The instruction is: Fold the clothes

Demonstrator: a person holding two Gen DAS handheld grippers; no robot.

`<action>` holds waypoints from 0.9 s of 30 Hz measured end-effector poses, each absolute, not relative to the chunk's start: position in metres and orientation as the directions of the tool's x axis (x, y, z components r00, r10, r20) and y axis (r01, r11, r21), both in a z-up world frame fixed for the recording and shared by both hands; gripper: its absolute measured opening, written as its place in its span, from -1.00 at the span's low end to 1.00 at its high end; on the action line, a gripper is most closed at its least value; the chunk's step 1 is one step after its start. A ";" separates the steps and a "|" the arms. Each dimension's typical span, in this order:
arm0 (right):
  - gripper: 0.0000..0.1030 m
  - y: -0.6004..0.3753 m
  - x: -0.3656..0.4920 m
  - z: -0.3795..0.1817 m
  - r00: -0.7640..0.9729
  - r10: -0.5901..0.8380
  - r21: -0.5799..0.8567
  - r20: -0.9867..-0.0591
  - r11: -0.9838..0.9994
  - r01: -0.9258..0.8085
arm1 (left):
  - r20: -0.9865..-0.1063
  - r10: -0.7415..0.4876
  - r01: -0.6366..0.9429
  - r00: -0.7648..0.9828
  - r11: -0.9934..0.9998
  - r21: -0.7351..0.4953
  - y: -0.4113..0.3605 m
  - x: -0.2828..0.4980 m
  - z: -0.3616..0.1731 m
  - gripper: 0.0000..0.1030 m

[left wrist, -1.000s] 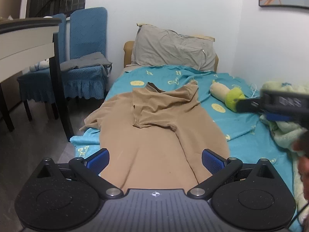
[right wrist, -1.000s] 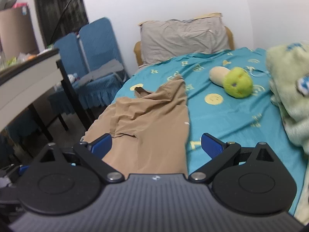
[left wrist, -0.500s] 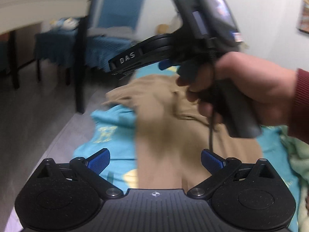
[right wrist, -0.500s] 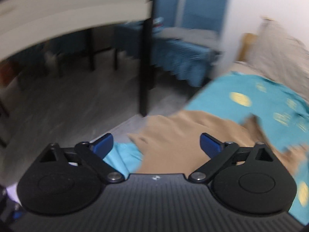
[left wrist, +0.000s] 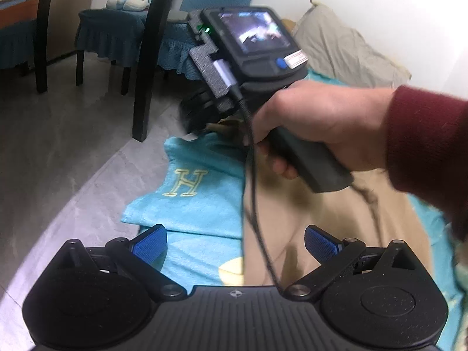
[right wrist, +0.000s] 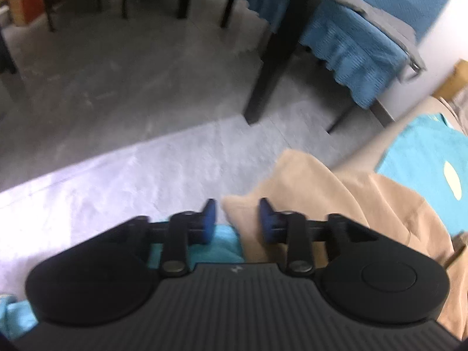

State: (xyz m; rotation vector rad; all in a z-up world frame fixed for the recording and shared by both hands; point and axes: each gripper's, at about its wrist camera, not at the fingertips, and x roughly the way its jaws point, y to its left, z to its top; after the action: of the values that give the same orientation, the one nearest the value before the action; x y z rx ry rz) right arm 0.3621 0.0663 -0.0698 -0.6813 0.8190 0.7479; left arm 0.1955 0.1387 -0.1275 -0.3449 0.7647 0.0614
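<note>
The garment (left wrist: 321,213) is plain tan; the sheet (left wrist: 193,201) is turquoise with a pale yellow H and yellow ovals; both grippers are black with blue pads (left wrist: 149,244); the sleeve (left wrist: 427,140) is maroon; the chair covers (right wrist: 359,38) are blue; the floor (right wrist: 131,87) is grey

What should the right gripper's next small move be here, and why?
Probably close the right gripper on the tan garment. Its blue fingers stand only partly apart, and a corner of the cloth near the bed's edge lies between them, apparently not yet pinched. The left gripper is wide open over the teal sheet, holding nothing.
</note>
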 end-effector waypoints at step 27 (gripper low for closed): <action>-0.83 -0.343 0.303 -0.012 0.777 0.134 0.303 -0.615 0.950 0.076 | -0.439 -0.263 0.202 0.859 0.963 -0.182 0.042 0.164 -0.102 0.96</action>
State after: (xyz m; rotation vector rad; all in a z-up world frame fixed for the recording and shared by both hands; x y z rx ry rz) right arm 0.3029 -0.3429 -0.0123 0.3220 0.6833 0.0317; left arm 0.1635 0.0422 -0.1024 -0.1312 0.4787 -0.2444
